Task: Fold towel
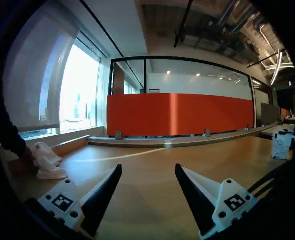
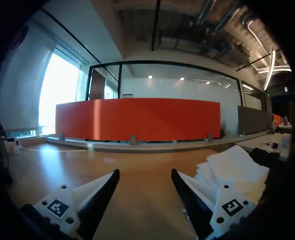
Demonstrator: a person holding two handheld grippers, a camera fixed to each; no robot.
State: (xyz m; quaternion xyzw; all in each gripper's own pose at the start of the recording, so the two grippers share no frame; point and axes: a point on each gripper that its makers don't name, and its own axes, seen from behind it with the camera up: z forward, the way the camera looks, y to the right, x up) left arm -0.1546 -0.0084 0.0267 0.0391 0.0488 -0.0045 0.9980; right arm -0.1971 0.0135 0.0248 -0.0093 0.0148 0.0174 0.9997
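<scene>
At the left edge of the left gripper view a dark sleeve (image 1: 9, 138) is cut off. It is too dim to tell whether a hand under it touches the crumpled white towel (image 1: 47, 162). That towel lies on the desk (image 1: 155, 160), left of the orange partition (image 1: 179, 114) and nearer to you than it. Past the partition's right end a white pile (image 1: 282, 146) is cut by the edge, and you cannot tell what it is.

In the right gripper view a stack of folded towels (image 2: 237, 168) sits on the desk below the partition's right end, its near corner hidden behind a finger.

Your left claw (image 1: 148, 165) is spread wide in front of the partition, its 2 fingers holding nothing. Your right claw (image 2: 145, 171) is equally wide and empty. You cannot tell whether its finger touches the stack.
</scene>
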